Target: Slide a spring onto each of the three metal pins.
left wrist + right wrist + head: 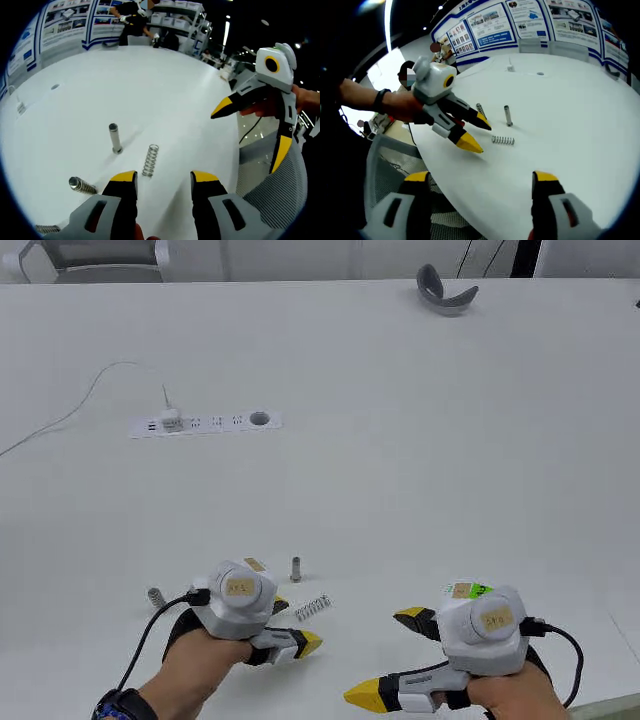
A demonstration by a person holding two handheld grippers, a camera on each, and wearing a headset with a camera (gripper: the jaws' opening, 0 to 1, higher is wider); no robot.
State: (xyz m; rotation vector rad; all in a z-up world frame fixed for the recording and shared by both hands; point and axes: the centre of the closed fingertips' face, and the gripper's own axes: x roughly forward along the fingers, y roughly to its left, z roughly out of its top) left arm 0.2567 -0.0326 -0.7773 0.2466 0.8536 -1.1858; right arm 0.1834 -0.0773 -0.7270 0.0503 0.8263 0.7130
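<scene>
Spring down: a loose spring [313,607] lies on its side on the table [400,490], just ahead of your left hand-held gripper [295,625].
In the left gripper view its long axis runs almost straight away from you, with the near end just off one jaw tip. Those jaws stand apart and empty. A bare pin [296,568] stands upright just beyond the spring. Your right hand-held gripper [385,655] is spread wide, holding nothing, off to the spring's right.
</scene>
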